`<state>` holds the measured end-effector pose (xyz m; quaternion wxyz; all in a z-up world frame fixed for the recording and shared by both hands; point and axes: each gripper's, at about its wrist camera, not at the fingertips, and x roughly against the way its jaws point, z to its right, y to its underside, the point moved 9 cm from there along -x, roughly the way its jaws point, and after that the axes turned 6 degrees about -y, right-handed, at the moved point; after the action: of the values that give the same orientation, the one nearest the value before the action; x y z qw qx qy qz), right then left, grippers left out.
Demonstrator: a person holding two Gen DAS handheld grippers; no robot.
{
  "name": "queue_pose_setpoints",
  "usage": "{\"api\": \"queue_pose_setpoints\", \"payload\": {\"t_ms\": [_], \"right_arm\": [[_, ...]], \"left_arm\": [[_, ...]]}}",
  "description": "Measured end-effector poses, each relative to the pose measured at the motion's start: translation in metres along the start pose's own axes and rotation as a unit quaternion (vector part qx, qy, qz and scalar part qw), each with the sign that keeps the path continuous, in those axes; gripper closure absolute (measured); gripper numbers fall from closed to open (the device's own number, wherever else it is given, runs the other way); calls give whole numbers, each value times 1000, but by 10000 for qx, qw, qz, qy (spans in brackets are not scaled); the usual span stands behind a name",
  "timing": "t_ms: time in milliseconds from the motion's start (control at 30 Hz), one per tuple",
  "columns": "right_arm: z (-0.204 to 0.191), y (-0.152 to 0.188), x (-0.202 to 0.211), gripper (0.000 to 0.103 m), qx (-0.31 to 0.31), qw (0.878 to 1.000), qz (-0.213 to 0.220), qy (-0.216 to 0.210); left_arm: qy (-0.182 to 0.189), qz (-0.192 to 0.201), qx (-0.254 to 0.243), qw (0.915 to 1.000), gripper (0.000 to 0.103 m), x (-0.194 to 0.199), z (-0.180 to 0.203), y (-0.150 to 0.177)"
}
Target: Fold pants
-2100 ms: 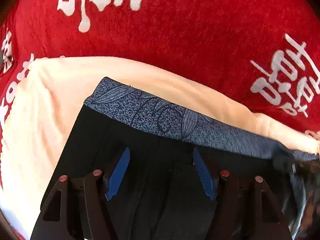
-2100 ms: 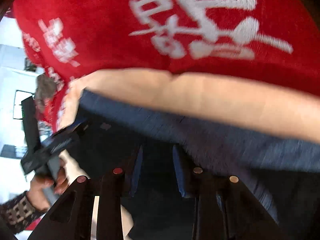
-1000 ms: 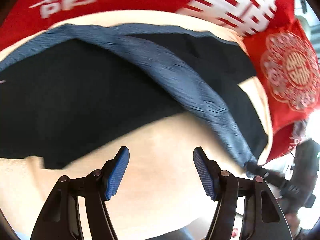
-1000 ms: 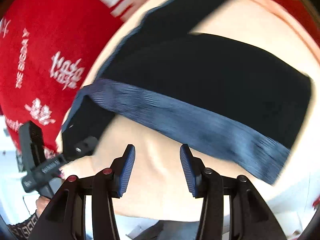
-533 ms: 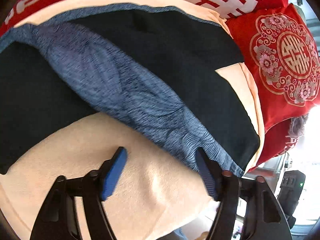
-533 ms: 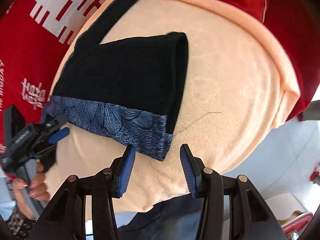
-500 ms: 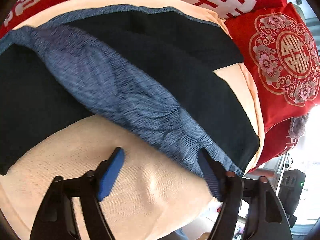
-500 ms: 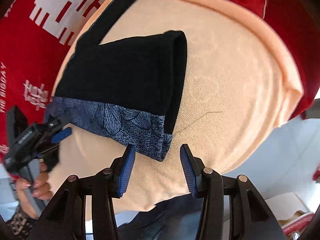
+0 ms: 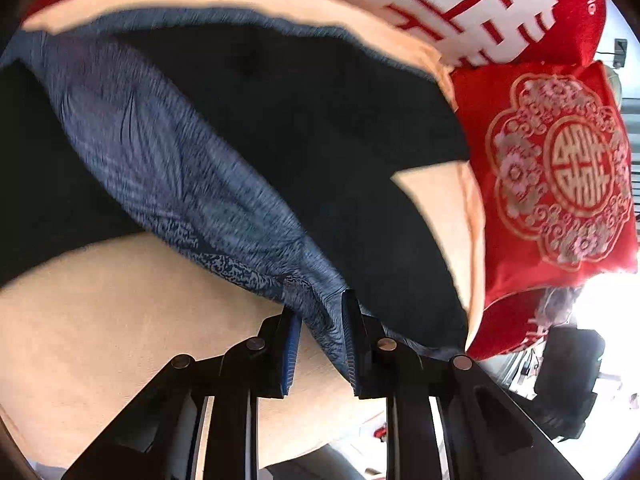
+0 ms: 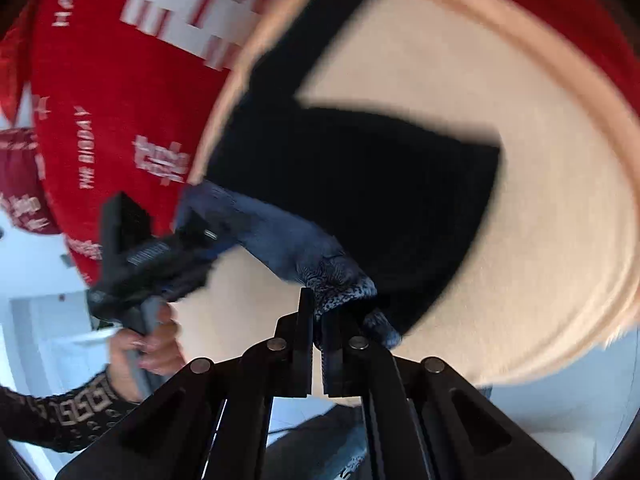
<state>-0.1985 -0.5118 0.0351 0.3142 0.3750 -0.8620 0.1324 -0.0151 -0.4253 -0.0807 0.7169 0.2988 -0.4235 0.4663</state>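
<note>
Pants [image 9: 328, 128]: we saw black fabric.
Waistband [image 9: 168, 168]: we noted grey-blue cloth with a darker leaf-like print and speckling.
Cushion [image 9: 132, 320]: we found it plain pale peach.
Blanket [image 10: 120, 92]: we saw red with white characters and lettering.
Pillow [image 9: 560, 168]: we saw red with a gold and pale floral medallion.
Left claw [image 9: 318, 336]: we saw black arms with blue ribbed pads.
Right claw [image 10: 318, 344]: we saw it black.
Sleeve [image 10: 52, 408]: we noted black with a tan key pattern.
</note>
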Motion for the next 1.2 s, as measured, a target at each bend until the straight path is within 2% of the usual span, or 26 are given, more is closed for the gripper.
{"api": "queue_pose_setpoints", "payload": {"t_ms": [167,267,400,467,500,533,600,633,700,767,833,867,900,933,967,1033,1133,1200], "right_arm": [[-42,-80,19,100,600,9977,243,-202],[-53,-148,22,100,923,9948,420,-53],[-45,-215,15,100,764,9954,574,-61],[-38,-248,2,99,799,9948,602,195],[-31,-259,-3,97,873,9935,597,428],[-26,-269,-12,96,934,9918,573,658],[-17,-282,-25,96,1027,9877,516,1059],[-12,-287,-35,94,1181,9819,455,1411],[-11,-290,-46,76,1410,9736,385,1754],[-19,-289,-49,42,1548,9715,425,1742],[-33,-285,-50,33,1770,9684,469,1692],[-38,-283,-49,32,1851,9664,465,1724],[-42,-281,-48,32,1915,9650,455,1734],[-46,-277,-44,32,1913,9661,464,1670],[-48,-274,-38,32,1862,9687,512,1563],[-50,-276,-30,32,1805,9704,657,1463],[-60,-283,-23,32,1979,9663,772,1452],[-64,-300,-16,32,1805,9681,1008,1417]], "left_arm": [[-57,495,2,9988,81,21,21,-50],[-191,907,-72,9957,81,32,29,-95],[-559,1358,-89,9891,81,50,24,-149],[-876,1475,-59,9852,80,57,14,-166],[-1058,1519,-46,9827,78,61,6,-170],[-1263,1559,-18,9797,57,64,-3,-172],[-1615,1713,83,9719,26,69,-20,-167],[-1823,1823,143,9661,26,71,-31,-162],[-2038,1643,195,9649,26,62,-48,-152],[-2444,1364,294,9596,26,44,-73,-136],[-2666,1077,348,9571,26,24,-92,-125],[-2832,859,387,9544,26,10,-106,-117],[-2820,915,406,9542,22,6,-111,-114],[-2828,1156,366,9515,18,9,-111,-115],[-2917,1170,293,9489,18,7,-112,-115],[-2920,1174,328,9486,17,8,-114,-116],[-2908,1181,306,9490,13,7,-119,-121],[-2913,1176,279,9490,10,7,-122,-123]]}}
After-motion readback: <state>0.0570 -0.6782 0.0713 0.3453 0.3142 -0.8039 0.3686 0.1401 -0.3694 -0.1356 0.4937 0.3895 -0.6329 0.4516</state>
